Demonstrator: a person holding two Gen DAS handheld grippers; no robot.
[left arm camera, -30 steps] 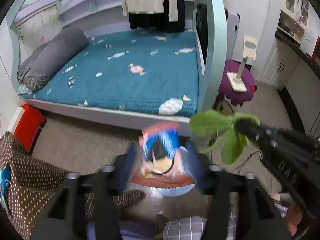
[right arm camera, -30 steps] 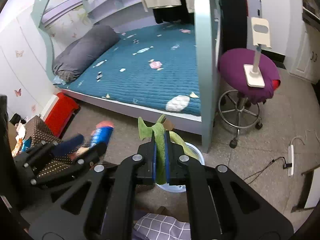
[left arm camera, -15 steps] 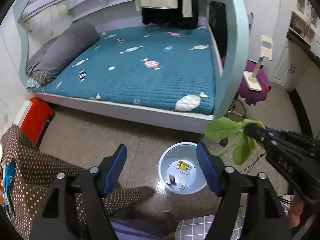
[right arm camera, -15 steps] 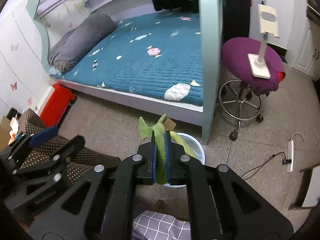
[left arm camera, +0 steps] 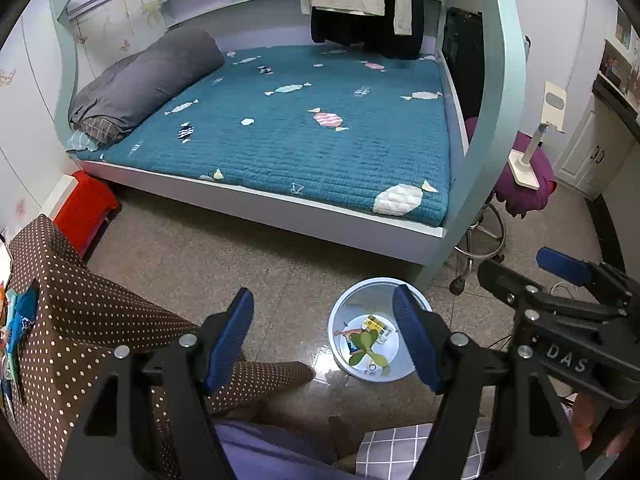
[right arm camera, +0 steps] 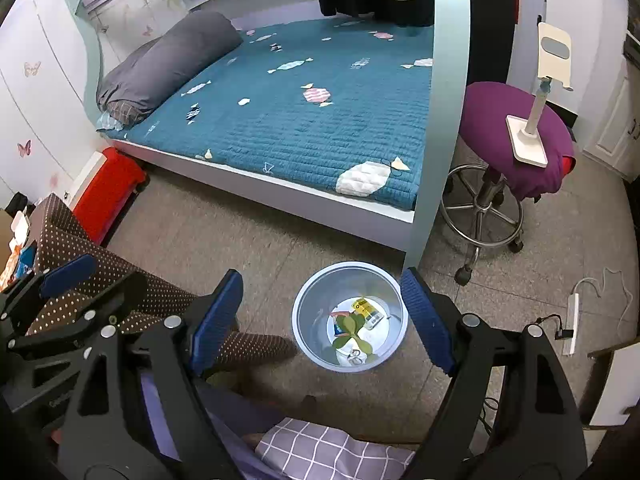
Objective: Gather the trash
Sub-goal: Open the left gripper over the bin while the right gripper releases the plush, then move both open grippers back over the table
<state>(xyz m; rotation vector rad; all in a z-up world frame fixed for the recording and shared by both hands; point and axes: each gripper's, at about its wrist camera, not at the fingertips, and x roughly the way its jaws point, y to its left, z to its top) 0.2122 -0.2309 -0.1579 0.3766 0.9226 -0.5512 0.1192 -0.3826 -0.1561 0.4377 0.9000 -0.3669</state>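
I hold my left gripper (left arm camera: 322, 338) and my right gripper (right arm camera: 322, 314) spread and empty above the bin (right arm camera: 304, 334), which stands on the floor by the bed's foot corner post. The green leaf sprig (right arm camera: 352, 334) lies in the bin's bottom among wrappers, its long axis running roughly toward the bed. No further trash shows on the floor, so I judge collecting nearly done

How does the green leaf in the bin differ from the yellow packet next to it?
The green leaf is lobed, soft and organic; the yellow packet is boxy and printed. The leaf lies mid-bin, overlapping other scraps; the packet sits toward the far side. Both rest at the bottom of the pale blue bin.
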